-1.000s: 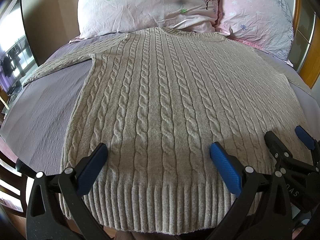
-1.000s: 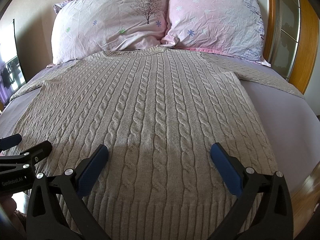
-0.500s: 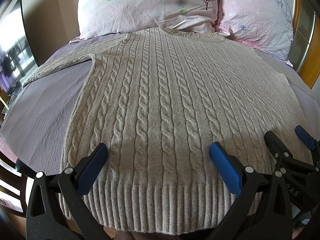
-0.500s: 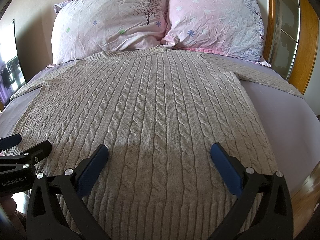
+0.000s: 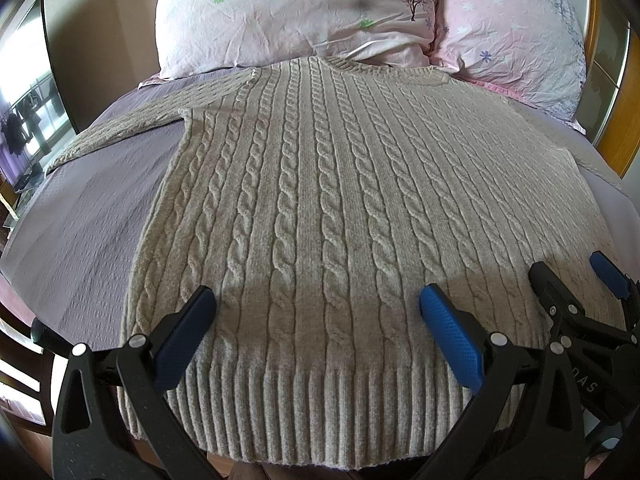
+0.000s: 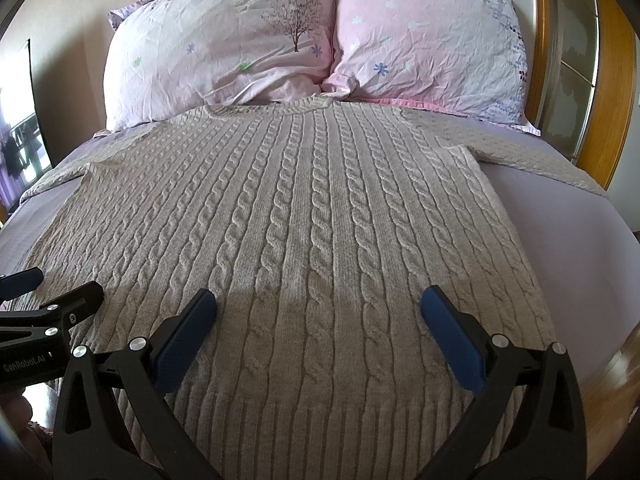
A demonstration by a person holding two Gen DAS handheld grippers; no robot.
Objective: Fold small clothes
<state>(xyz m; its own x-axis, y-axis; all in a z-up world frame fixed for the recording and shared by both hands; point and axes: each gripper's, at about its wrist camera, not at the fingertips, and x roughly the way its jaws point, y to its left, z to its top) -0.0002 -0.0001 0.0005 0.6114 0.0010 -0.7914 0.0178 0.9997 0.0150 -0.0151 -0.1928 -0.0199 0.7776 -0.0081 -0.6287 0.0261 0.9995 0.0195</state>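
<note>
Sweater [image 5: 320,208] in pale grey-beige cable knit lies flat and face up on the bed [image 5: 80,224], spread over most of the lavender cover. Raised rope-like cables run in parallel columns from the neckline down to a wide ribbed hem, which hangs slightly over the bed's near edge. The neckline, also ribbed, touches the two pillows at the head end: a pale floral pillow [image 6: 216,52] printed with a small tree and a pinker floral pillow [image 6: 424,40] beside it. Both sleeves are stretched outward toward the bed's side edges, the left one reaching the left edge, the right one lying along the cover near the wooden headboard [image 6: 612,80]. The knit looks smooth, with no folds made in it so far.

Left gripper [image 5: 316,312] hovers above the hem near the sweater's left half, its blue-padded jaws spread wide with nothing between them. Right gripper [image 6: 318,312] sits just beside it over the right half of the hem, jaws equally wide apart and holding nothing. Each casts a soft shadow on the knit just ahead of its pads. A television screen [image 5: 28,112] stands beyond the bed's left edge.
</note>
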